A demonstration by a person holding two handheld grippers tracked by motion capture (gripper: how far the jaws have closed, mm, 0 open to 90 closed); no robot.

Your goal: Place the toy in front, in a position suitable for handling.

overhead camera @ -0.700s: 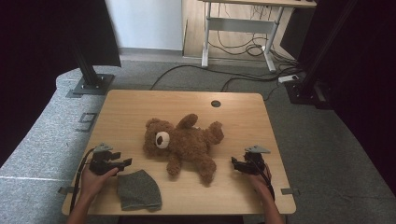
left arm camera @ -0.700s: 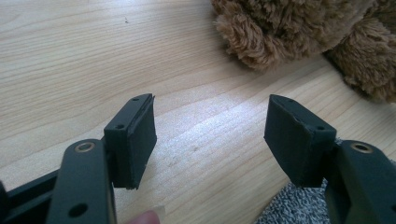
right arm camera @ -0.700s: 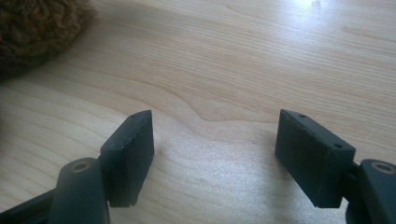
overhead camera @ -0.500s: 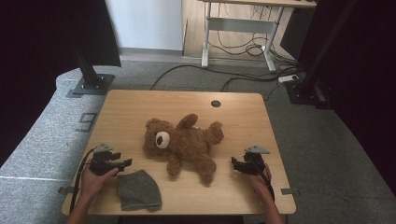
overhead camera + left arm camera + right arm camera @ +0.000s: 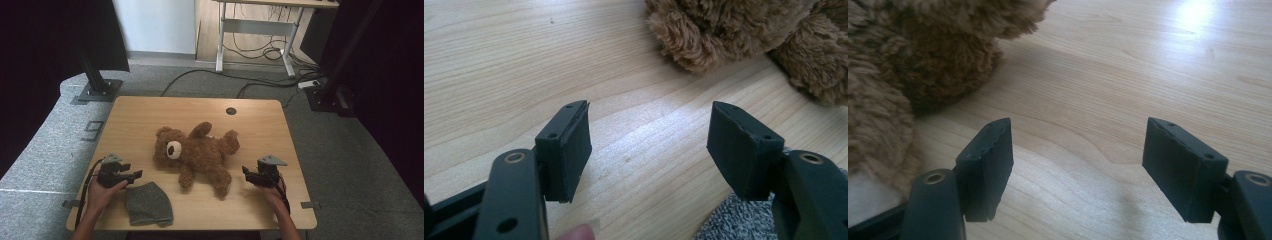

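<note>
A brown teddy bear (image 5: 197, 155) lies on its back near the middle of the wooden counter (image 5: 150, 112), head toward the person's left, limbs spread. A grey knitted cloth (image 5: 148, 202) (it may be a small cap, though its shape is hard to make out from above) lies flat near the counter's front edge, left of centre.

The left hand-held gripper (image 5: 134, 175) sits low at the front left of the counter, pointing toward the bear. The grey cloth is just beside it, on the side nearer the person, while the bear's head is a short way ahead of its tips and apart from them. In the left gripper view its jaws stand wide apart with bare wood between them; the bear's fur (image 5: 719, 30) fills the upper right, and a corner of the cloth (image 5: 736, 222) shows under the right-hand jaw.

The right hand-held gripper (image 5: 246, 174) rests at the front right of the counter, pointing left toward the bear's lower leg, which ends near it without touching. In the right gripper view its jaws are likewise spread with nothing between them; the bear's leg (image 5: 903, 65) lies to the left of the left-hand jaw, close beside it, and open counter stretches ahead.

Each hand-held gripper is gripped from behind by one of the person's hands.
</note>
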